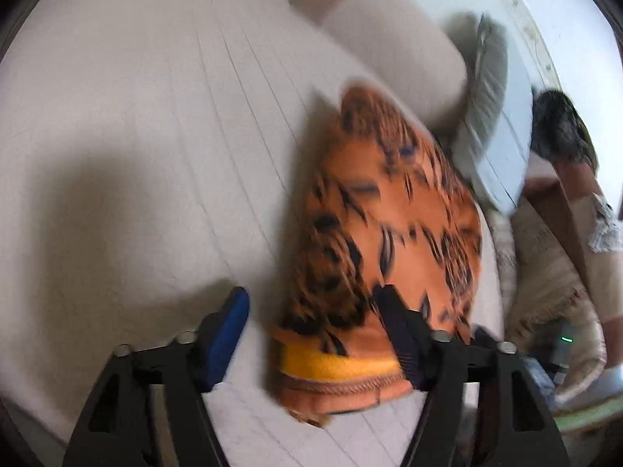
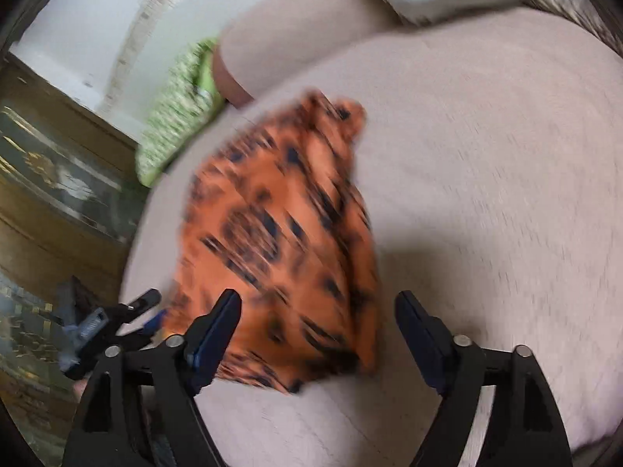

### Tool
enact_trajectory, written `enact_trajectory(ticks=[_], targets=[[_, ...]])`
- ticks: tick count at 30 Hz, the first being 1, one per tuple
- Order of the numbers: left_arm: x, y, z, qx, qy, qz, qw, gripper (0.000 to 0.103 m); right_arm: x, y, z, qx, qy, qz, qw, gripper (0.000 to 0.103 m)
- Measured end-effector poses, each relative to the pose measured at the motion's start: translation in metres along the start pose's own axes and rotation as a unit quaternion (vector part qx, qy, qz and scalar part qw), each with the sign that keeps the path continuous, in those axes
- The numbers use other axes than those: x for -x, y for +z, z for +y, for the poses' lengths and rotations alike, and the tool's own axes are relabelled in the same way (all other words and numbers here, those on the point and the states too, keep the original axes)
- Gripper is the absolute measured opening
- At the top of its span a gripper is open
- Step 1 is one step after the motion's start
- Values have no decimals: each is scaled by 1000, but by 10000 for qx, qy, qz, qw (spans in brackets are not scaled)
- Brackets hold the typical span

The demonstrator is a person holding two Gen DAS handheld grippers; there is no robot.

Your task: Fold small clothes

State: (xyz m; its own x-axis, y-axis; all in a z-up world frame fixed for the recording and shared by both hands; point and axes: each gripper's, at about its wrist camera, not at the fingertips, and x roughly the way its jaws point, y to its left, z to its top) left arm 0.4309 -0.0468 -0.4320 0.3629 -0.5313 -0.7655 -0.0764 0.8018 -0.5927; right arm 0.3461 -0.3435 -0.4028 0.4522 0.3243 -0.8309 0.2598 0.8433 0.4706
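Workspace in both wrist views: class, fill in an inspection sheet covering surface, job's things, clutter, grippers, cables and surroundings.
Surface: pale ribbed bedcover, mostly bare.
Job's things: orange black-patterned garment, lying bunched, yellow band at its near end.
Clutter: green patterned cloth at the edge; grey cushion.
Grippers: left gripper open, fingers straddling the garment's near end; right gripper open over the garment.
Cables: nothing seen.
Surroundings: wooden cabinet; white wall.

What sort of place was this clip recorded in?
Most likely a home living room. The orange patterned garment lies on a beige upholstered seat, apparently a sofa, with a green patterned cushion at one end, a grey fringed cushion at the other, and wooden furniture beside it.
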Motion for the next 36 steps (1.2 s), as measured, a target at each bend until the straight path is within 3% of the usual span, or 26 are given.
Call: enact_trajectory(ticks=[3, 4, 5, 7, 9, 11, 13, 15, 21, 25, 28, 29, 30, 31, 36], targets=[[-12, -5, -7, -364, 309, -14, 9989, 50, -22, -11, -12, -188, 37, 343, 9992, 47], [-11, -8, -8, -420, 384, -78, 9983, 42, -22, -10, -13, -221, 96, 302, 9993, 41], [-8, -11, -10, -398, 418, -104, 9983, 22, -19, -12, -13, -251, 179, 342, 9989, 22], [15, -22, -14, -306, 126, -240, 9992, 18, -5, -17, -7, -222, 307, 221, 9990, 15], [30, -39, -25, -575, 427, -567, 9958, 17, 10, -27, -2, -56, 183, 12, 9998, 12], [21, -54, -15, -473, 836, -428, 9945, 18, 10, -41, -9, -129, 85, -3, 9999, 11], [24, -58, -17, -537, 902, -509, 9932, 18, -2, -48, -17, -193, -51, 129, 9997, 12], [31, -61, -21, -659, 952, -593, 9915, 19, 0, -46, -10, -55, -122, -13, 9999, 13], [46, -85, -17, -516, 922, -694, 9920, 22, 0, -63, -7, 72, -453, 54, 9989, 14], [41, -81, -28, -548, 1015, -889, 9893, 24, 7, -65, -9, 78, -402, -9, 9992, 18], [53, -88, -33, -686, 1014, -1063, 9868, 30, 12, -67, -6, -31, -322, -100, 9994, 34], [57, -91, -34, -718, 957, -1092, 9868, 37, 15, -68, -5, -82, -245, -148, 9996, 50], [59, -93, -36, -737, 886, -1119, 9870, 41, 18, -69, -5, -104, -175, -202, 9996, 59], [62, -95, -36, -761, 832, -1149, 9870, 46, 22, -69, -3, -97, -99, -279, 9995, 60], [62, -94, -38, -811, 767, -1180, 9867, 50, 26, -66, 4, 50, 173, -374, 9991, 70]])
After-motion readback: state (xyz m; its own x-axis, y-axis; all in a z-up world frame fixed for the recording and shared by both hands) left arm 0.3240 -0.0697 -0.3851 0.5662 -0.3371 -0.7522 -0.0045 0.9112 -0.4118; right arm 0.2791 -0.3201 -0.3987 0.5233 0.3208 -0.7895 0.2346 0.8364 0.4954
